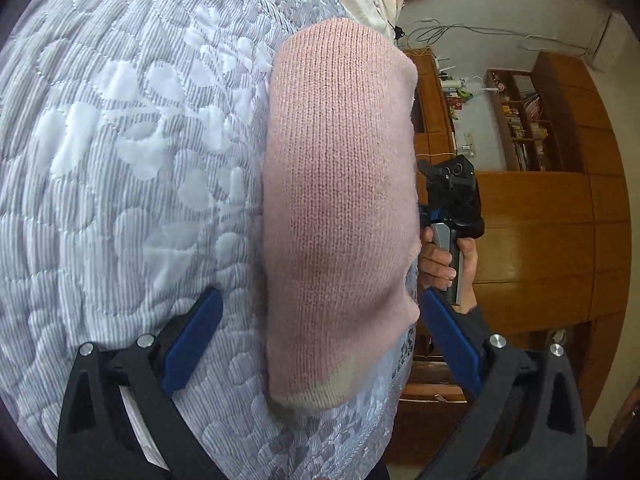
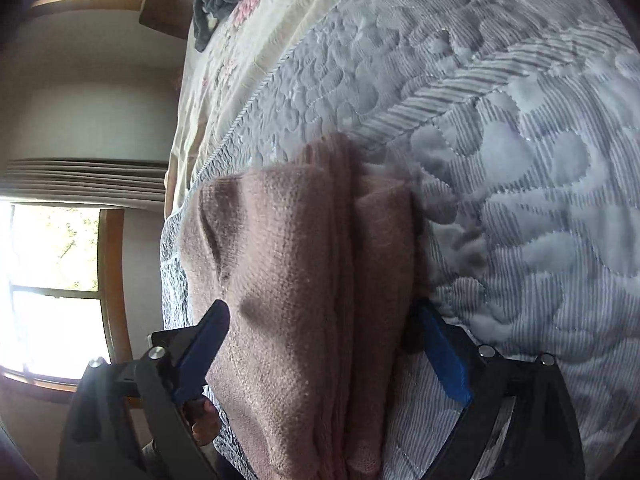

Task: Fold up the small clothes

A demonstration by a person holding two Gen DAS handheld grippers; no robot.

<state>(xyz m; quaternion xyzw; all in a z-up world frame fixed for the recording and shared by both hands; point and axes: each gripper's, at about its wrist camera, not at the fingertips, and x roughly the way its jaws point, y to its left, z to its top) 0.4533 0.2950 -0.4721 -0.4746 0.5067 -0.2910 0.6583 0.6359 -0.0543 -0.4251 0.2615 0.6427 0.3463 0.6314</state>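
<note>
Both grippers gape wide, gripping nothing; the left gripper (image 1: 320,344) and right gripper (image 2: 324,356) straddle a folded pink knitted garment (image 1: 340,208) lying on the grey-and-white quilted bedspread (image 1: 120,140), near its edge.

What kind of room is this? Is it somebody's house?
Most likely a bedroom in a home. A pink knitted garment lies on a quilted bedspread, with wooden cabinets and shelves of small items beside the bed and a window nearby.
</note>
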